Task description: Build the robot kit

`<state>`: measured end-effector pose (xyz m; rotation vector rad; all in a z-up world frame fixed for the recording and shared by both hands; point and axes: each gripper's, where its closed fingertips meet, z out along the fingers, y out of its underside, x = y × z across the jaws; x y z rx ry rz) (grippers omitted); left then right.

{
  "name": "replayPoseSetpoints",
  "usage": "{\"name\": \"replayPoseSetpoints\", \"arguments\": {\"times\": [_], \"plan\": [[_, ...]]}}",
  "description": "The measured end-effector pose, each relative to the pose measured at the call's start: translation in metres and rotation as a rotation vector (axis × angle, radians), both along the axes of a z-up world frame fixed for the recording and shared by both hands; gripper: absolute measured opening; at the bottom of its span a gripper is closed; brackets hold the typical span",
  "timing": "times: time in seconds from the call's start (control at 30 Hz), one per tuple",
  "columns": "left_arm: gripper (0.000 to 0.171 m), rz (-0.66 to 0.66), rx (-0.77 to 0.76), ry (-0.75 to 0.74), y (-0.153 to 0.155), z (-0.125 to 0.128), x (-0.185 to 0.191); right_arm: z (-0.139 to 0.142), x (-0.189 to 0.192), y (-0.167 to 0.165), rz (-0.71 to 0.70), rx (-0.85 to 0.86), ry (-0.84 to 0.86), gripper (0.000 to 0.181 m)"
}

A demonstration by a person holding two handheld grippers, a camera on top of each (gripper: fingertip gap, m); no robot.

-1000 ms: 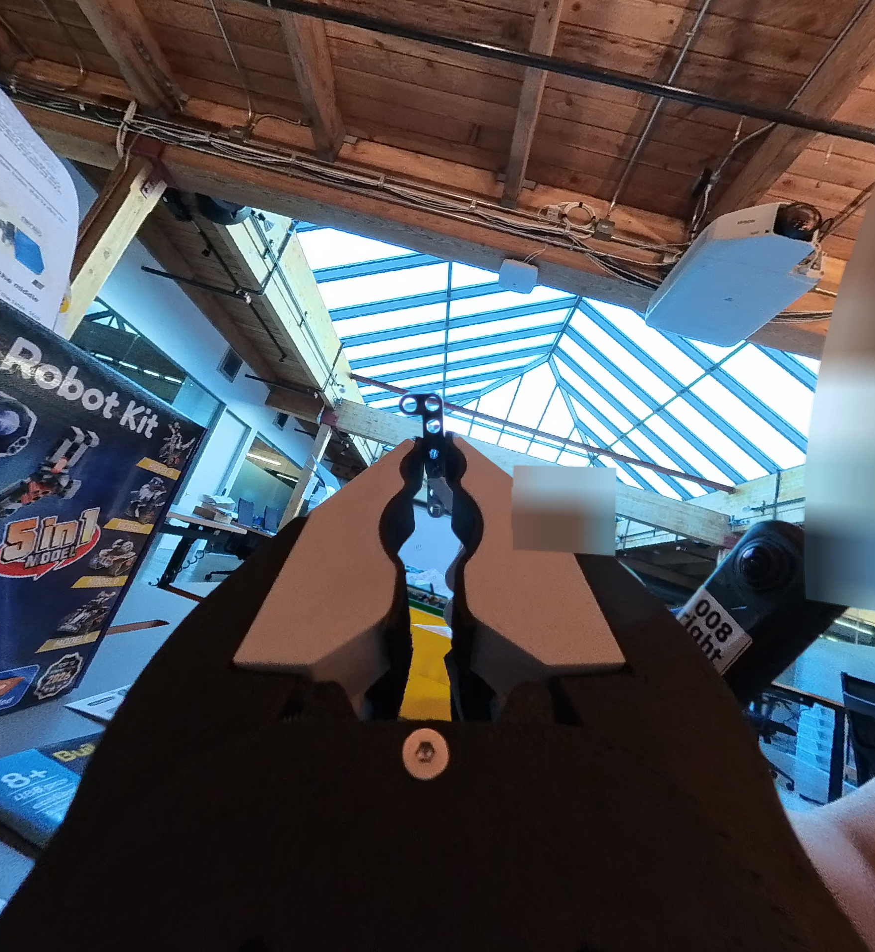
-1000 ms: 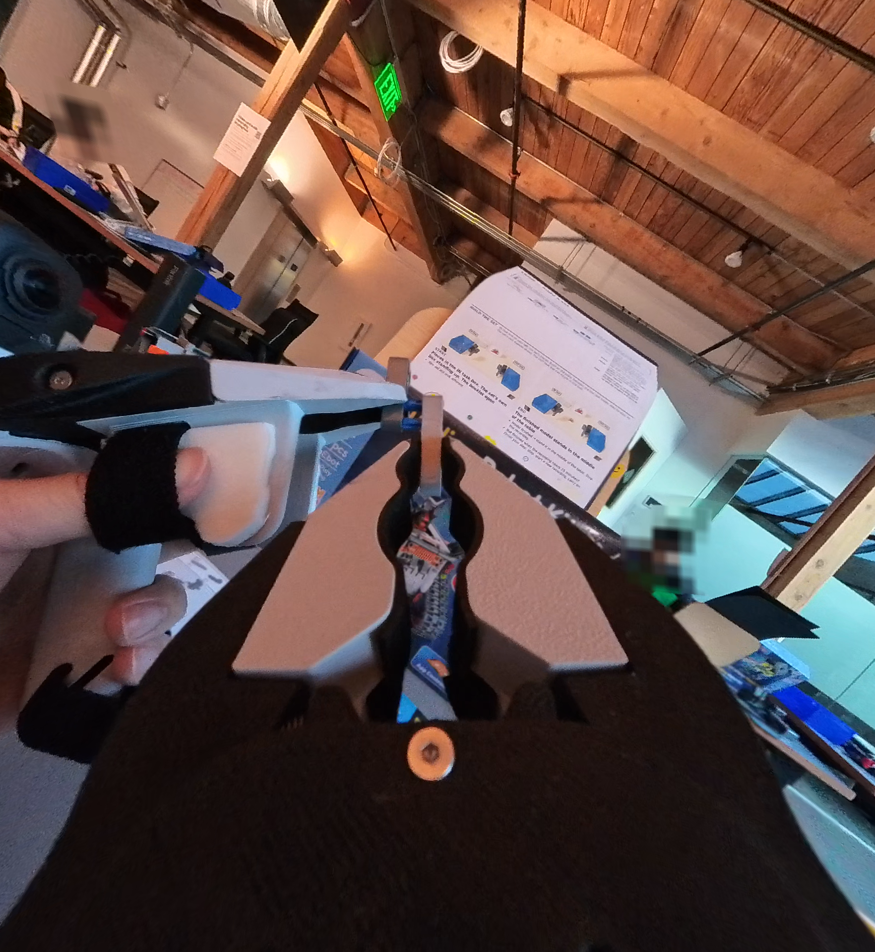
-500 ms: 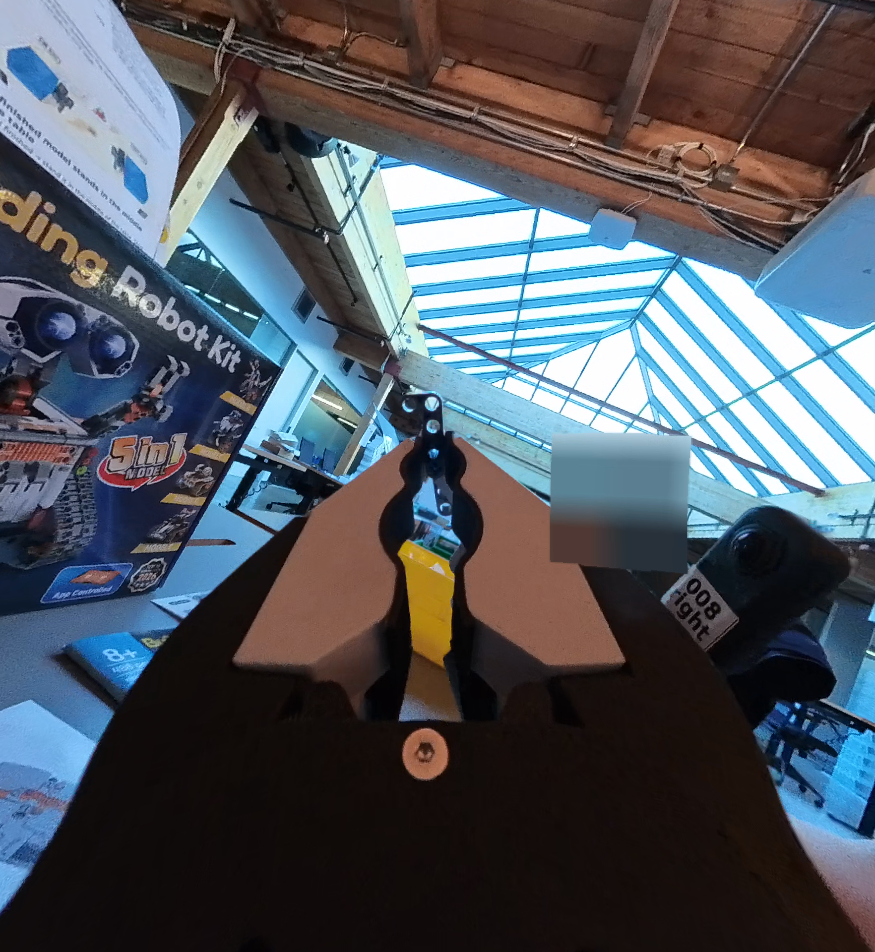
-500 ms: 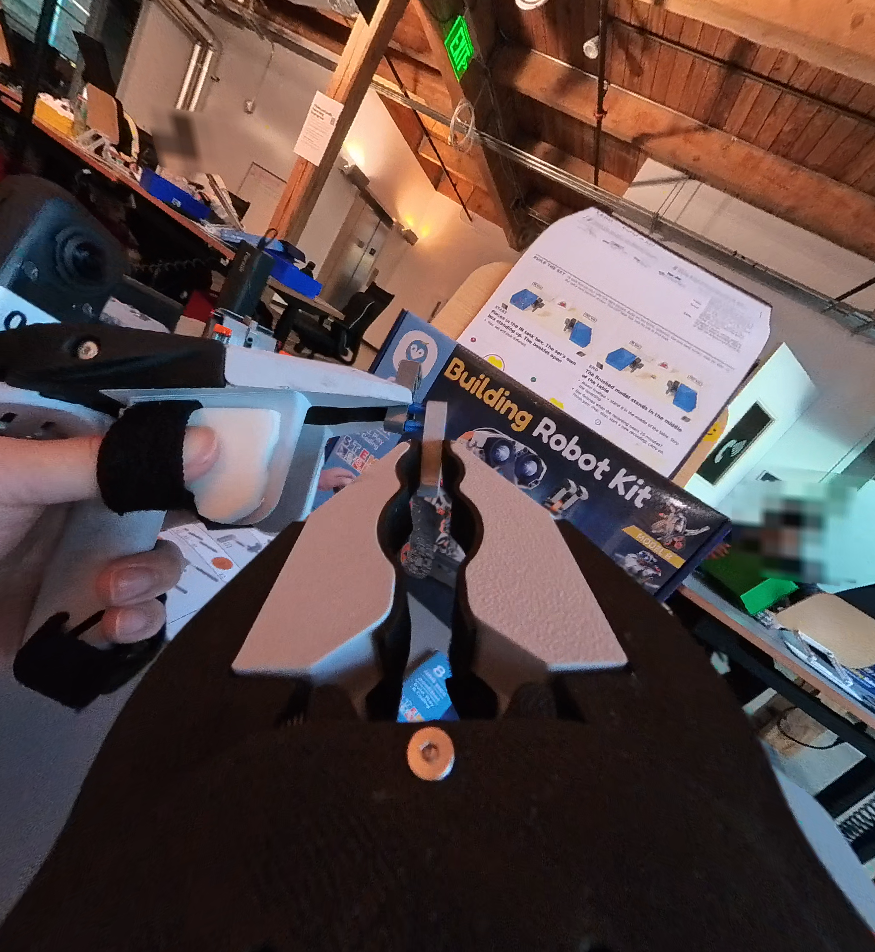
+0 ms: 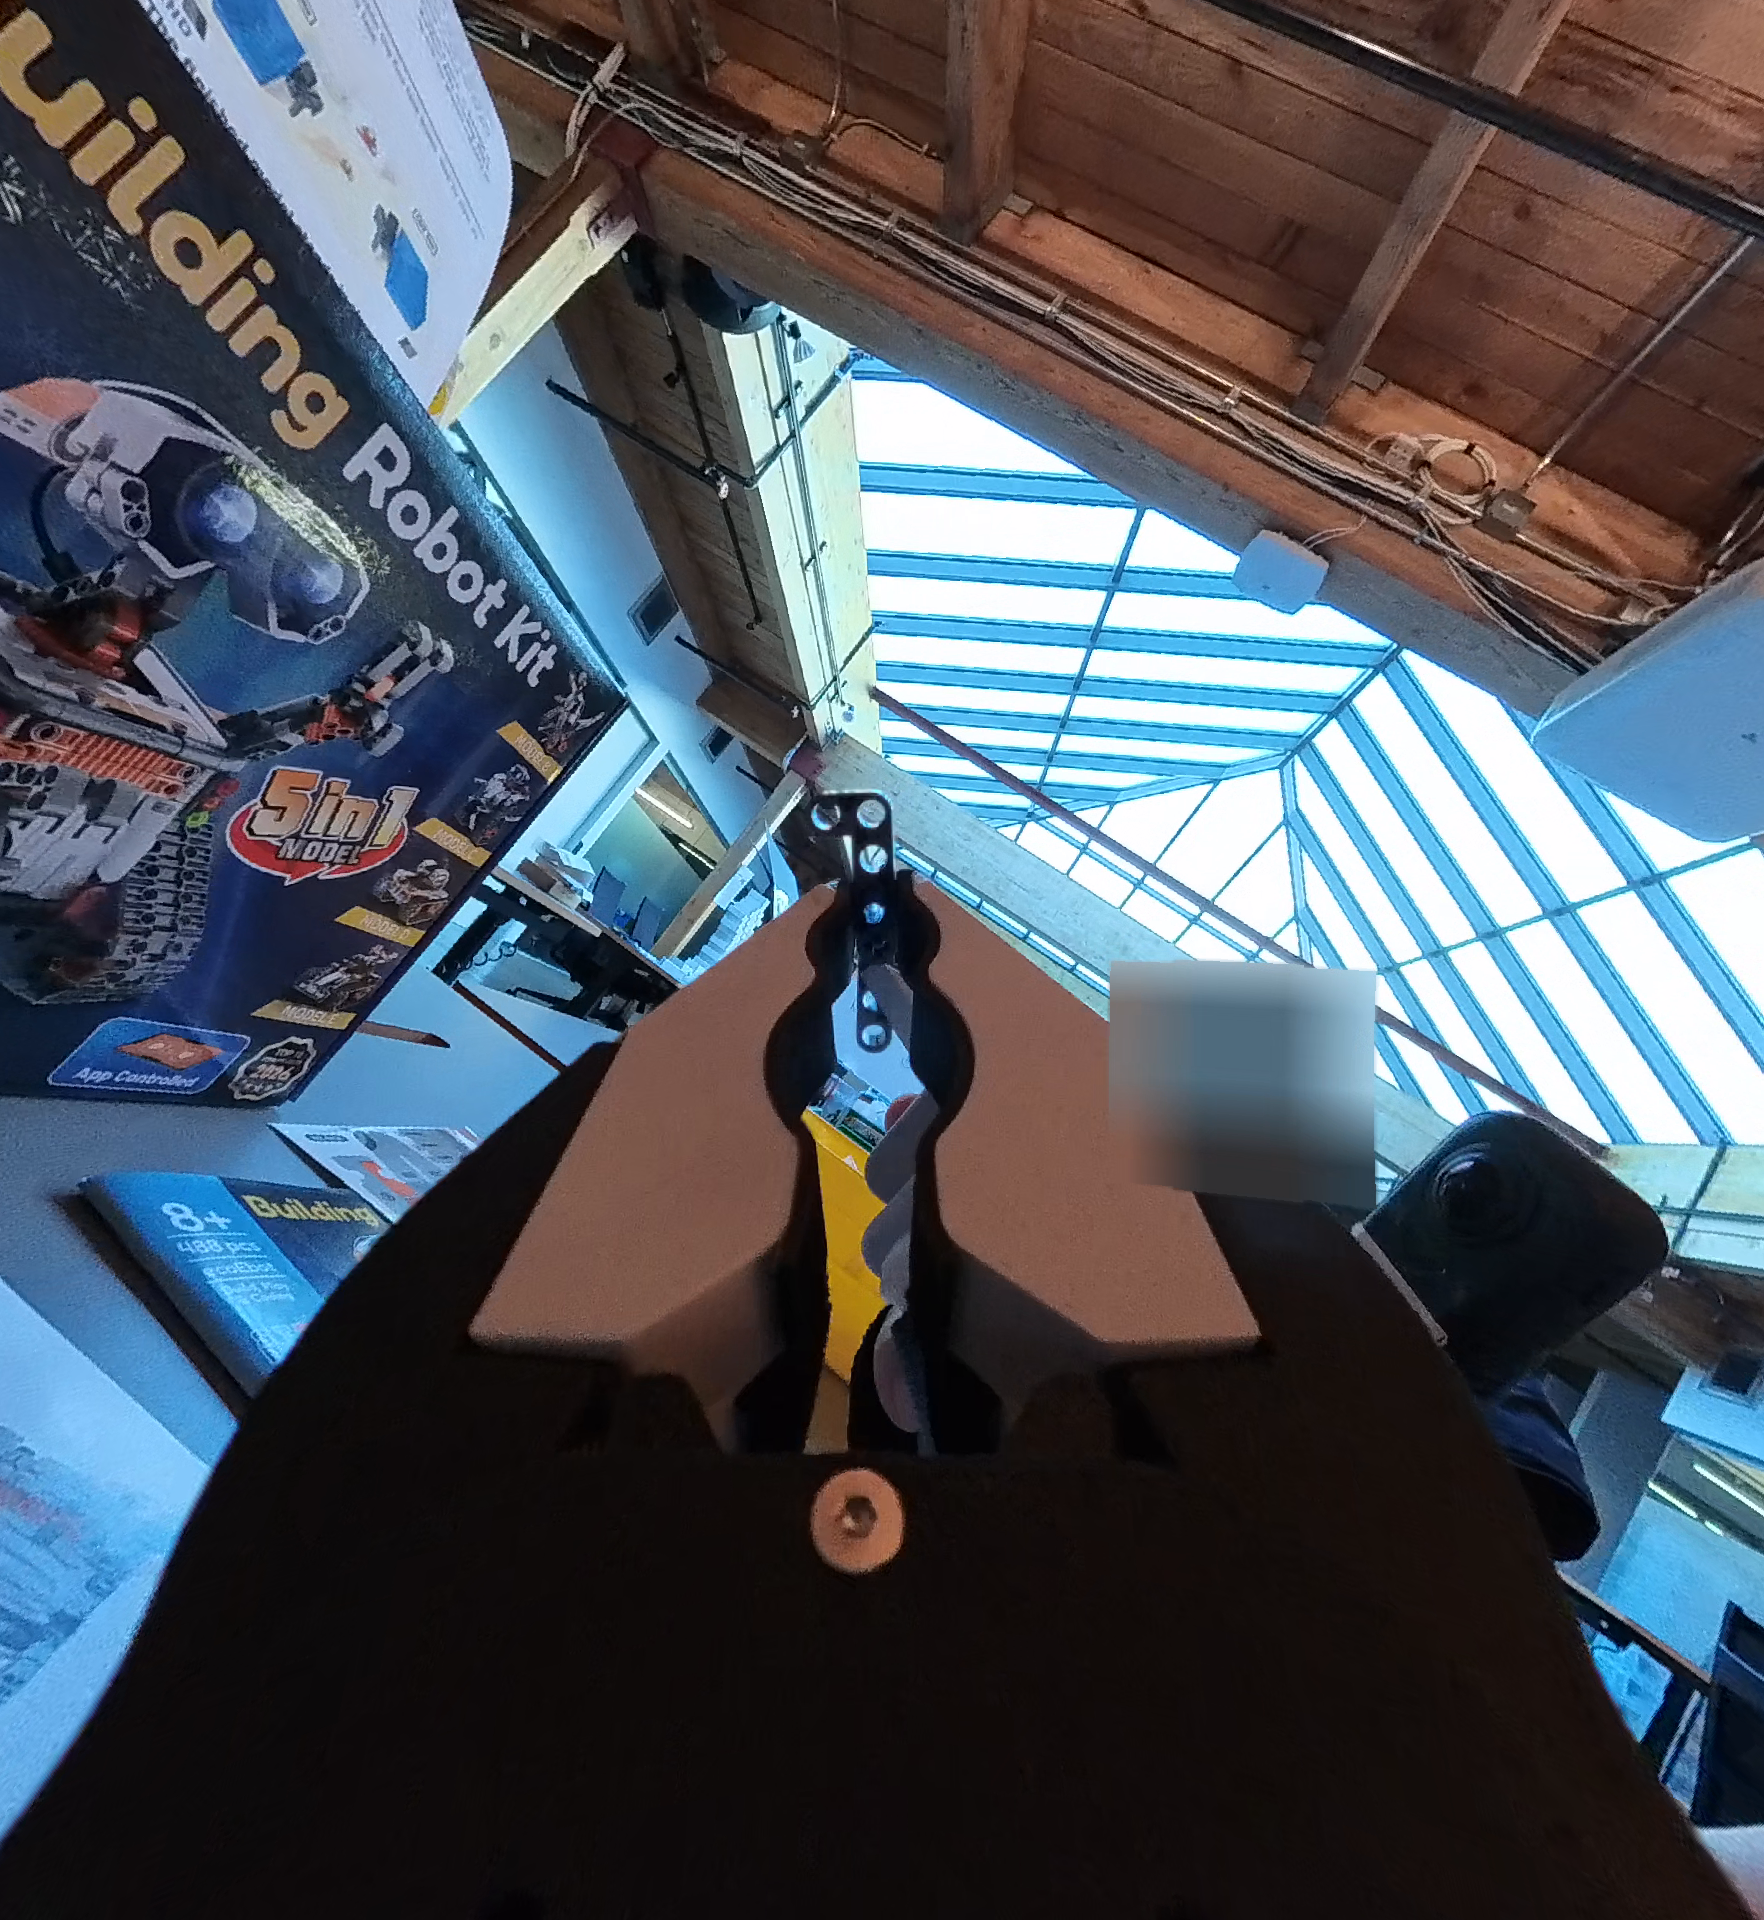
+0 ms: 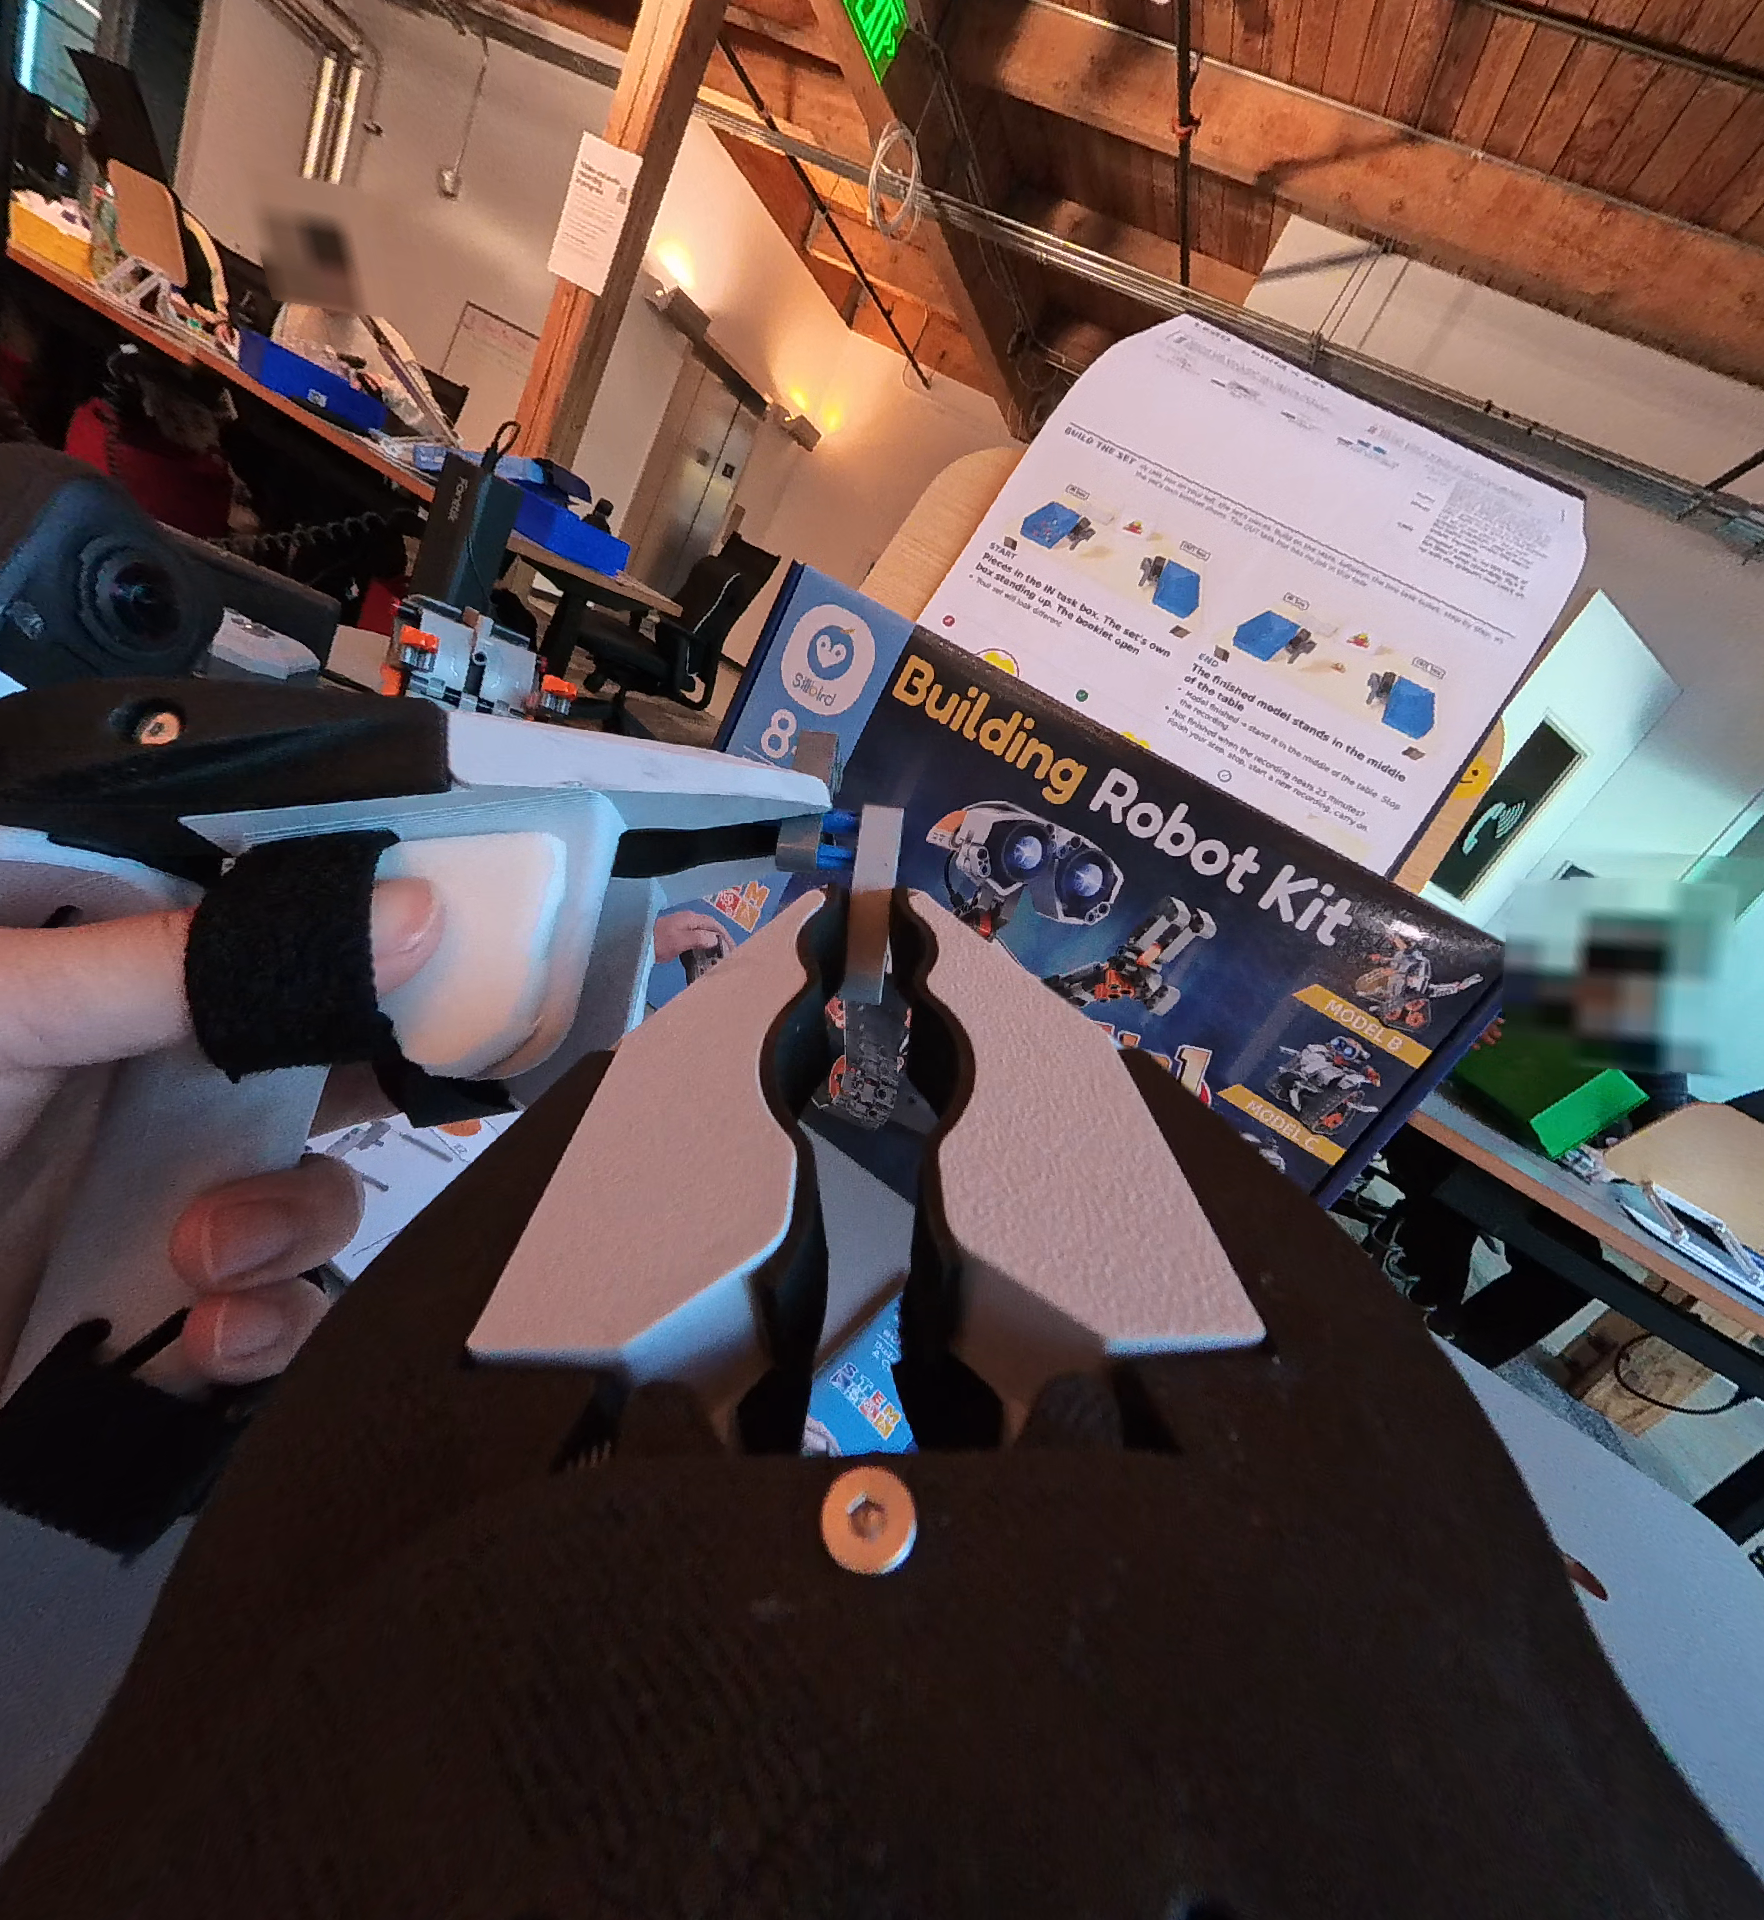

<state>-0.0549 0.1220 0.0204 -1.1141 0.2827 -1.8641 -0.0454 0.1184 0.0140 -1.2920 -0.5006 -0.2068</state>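
Observation:
My left gripper [image 5: 862,909] is shut on a thin black beam with round holes [image 5: 854,831] that sticks up past the fingertips. My right gripper [image 6: 862,920] is shut on a flat light-grey beam [image 6: 873,883] that stands upright between its tips. In the right wrist view the left gripper [image 6: 784,821], held by a hand [image 6: 78,1049], comes in from the left. The piece at its tip meets the top of the grey beam through small blue pins [image 6: 842,826]. The right gripper's camera body [image 5: 1512,1247] shows at the right of the left wrist view.
A dark blue toy kit box [image 6: 1169,914] stands just behind the grippers, also seen in the left wrist view [image 5: 182,623]. A white instruction sheet [image 6: 1273,582] leans behind it. A blue booklet [image 5: 234,1236] and paper pages [image 5: 16,1507] lie on the grey table [image 5: 5,1164]. Workbenches [image 6: 1636,1216] stand around. The grippers are tip to tip, or close to it.
Both grippers have tilted down and turned, so the kit box fills more of each view. They stay shut on their pieces, and the two pieces stay pressed together.

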Motion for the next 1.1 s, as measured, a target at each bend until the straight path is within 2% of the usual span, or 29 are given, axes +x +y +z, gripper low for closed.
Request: {"name": "replayPoseSetpoints", "arguments": {"times": [0.27, 0.7, 0.83, 0.87, 0.97, 1.0, 1.1], "plan": [[0.004, -0.024, -0.035, 0.021, 0.001, -0.003, 0.000, -0.003, 0.000, 0.000, 0.017, -0.017, 0.043, 0.006], [0.004, -0.080, -0.059, 0.029, 0.001, -0.004, 0.003, -0.005, 0.003, 0.000, 0.105, -0.071, 0.228, 0.006], [0.005, -0.082, -0.045, 0.086, 0.001, -0.007, 0.004, -0.006, 0.005, 0.000, 0.096, -0.067, 0.147, 0.005], [0.004, -0.084, -0.051, 0.109, 0.001, -0.009, 0.004, -0.006, 0.009, 0.001, 0.097, -0.074, 0.169, 0.005], [0.004, -0.104, -0.107, 0.057, 0.003, -0.008, -0.007, -0.018, 0.020, 0.008, 0.234, -0.218, 0.515, 0.006], [0.004, -0.099, -0.111, 0.040, 0.004, -0.009, -0.011, -0.021, 0.027, 0.009, 0.239, -0.235, 0.571, 0.005], [0.004, -0.060, -0.074, 0.093, 0.008, -0.012, -0.012, -0.017, 0.028, 0.007, 0.240, -0.226, 0.502, 0.006]]}}
